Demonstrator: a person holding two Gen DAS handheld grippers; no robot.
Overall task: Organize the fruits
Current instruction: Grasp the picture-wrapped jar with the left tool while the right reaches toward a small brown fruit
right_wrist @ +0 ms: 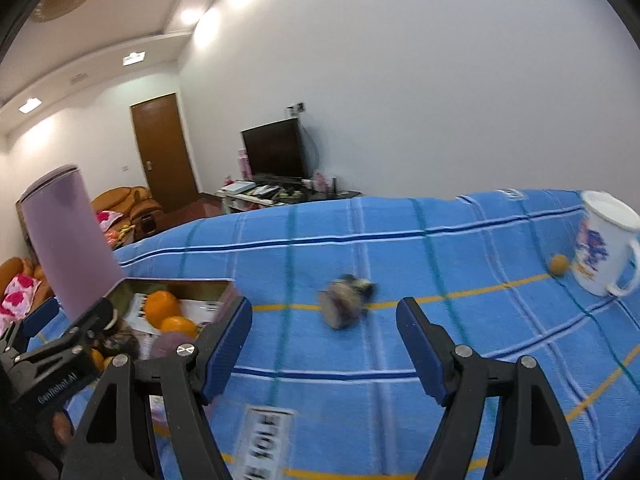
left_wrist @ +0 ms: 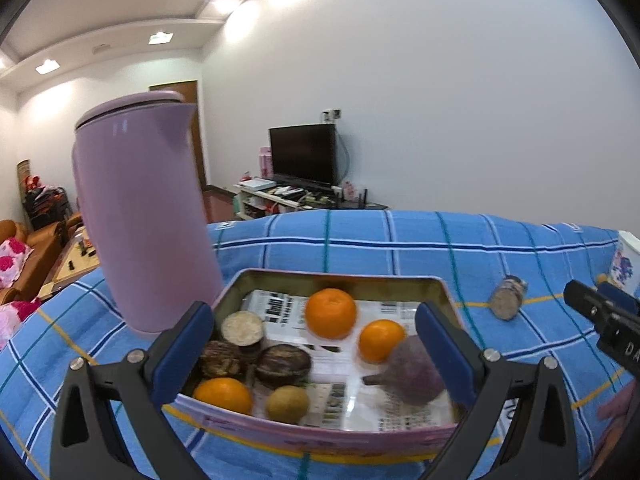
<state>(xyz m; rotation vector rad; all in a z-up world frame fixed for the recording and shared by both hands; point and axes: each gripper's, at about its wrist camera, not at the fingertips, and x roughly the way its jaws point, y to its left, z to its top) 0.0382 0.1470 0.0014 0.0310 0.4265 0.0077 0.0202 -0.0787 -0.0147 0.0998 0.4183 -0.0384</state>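
A pink tin box [left_wrist: 340, 438] lined with newspaper holds three oranges [left_wrist: 330, 313], several dark brown fruits [left_wrist: 283, 365], a purple fruit [left_wrist: 416, 372] and a small yellowish fruit [left_wrist: 287, 404]. My left gripper [left_wrist: 316, 348] hovers open over the tin's near half, with no fruit between its pads. My right gripper [right_wrist: 324, 346] stands open above the blue checked cloth, its jaws empty. Just beyond it lies a blurred brown fruit [right_wrist: 346, 304] with a pale flat end, the same brown fruit [left_wrist: 508, 298] that the left wrist view shows to the right of the tin. A small yellow fruit [right_wrist: 559, 265] sits beside the mug.
A tall lilac kettle [left_wrist: 140, 220] stands against the tin's far left corner. A white printed mug [right_wrist: 600, 248] stands at the far right of the blue cloth [right_wrist: 400, 240]. A printed label [right_wrist: 266, 444] lies near the front edge. A room with a television lies beyond the table.
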